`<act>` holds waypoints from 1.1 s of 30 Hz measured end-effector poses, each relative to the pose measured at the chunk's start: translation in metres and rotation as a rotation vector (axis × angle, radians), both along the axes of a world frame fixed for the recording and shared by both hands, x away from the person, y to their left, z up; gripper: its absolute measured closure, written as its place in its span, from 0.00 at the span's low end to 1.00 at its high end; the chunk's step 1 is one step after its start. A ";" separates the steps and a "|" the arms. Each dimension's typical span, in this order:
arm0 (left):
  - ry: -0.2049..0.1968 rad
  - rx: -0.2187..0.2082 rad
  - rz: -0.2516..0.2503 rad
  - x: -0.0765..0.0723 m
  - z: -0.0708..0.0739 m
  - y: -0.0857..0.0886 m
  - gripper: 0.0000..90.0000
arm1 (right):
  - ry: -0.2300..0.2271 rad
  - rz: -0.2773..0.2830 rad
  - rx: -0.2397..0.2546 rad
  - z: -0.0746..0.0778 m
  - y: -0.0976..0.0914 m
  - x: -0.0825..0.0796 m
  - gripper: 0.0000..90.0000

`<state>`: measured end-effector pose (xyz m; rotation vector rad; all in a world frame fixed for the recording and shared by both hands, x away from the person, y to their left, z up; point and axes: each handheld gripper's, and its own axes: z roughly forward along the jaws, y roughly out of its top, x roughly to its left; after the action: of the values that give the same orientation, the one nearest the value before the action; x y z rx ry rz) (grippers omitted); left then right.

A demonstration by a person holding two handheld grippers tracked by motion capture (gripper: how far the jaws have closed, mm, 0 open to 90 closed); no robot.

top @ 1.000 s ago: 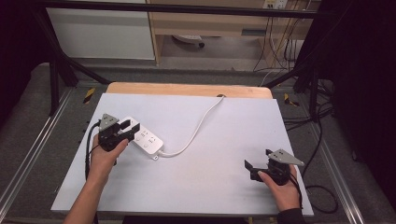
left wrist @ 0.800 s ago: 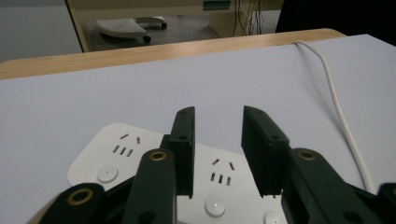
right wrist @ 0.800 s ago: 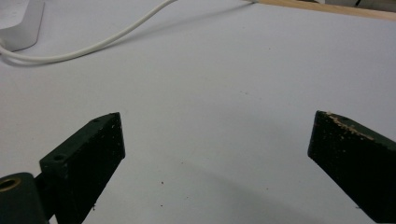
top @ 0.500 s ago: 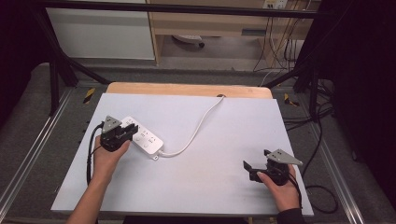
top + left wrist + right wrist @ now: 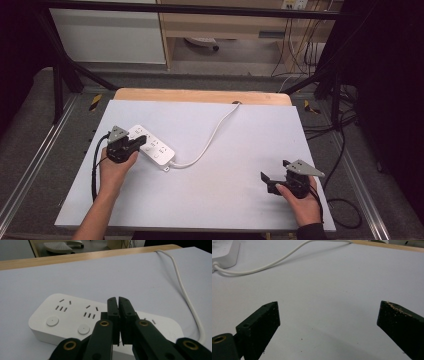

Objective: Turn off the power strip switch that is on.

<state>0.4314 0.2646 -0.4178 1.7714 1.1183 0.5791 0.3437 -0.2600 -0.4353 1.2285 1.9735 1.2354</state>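
1. Left tool (image 5: 118, 315) hangs over the power strip (image 5: 150, 145), jaws just closed together with nothing between them.
2. Right tool (image 5: 272, 182) rests well to the right of the strip on the worktop (image 5: 240, 125), jaws wide and empty.
3. Strip lies flat, its cord (image 5: 212, 137) running toward the worktop's far edge.
4. Likely step: pressing a switch button (image 5: 83, 329); next, lower the closed tips squarely onto one button.

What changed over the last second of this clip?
The left tool has just closed its jaws over the power strip, with nothing between them. The strip, its cord and the open right tool stayed put.
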 end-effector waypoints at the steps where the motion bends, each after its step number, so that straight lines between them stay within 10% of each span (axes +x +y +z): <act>1: 0.004 -0.004 -0.002 0.000 0.000 0.000 0.99 | 0.000 0.000 -0.001 0.000 0.000 0.000 0.06; 33: 0.085 0.035 -0.029 0.006 -0.017 -0.001 1.00 | 0.040 0.026 -0.006 0.000 0.004 0.000 0.06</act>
<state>0.4371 0.2637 -0.4345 1.8543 1.1443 0.5132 0.3441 -0.2561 -0.4350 1.2374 2.0263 1.2261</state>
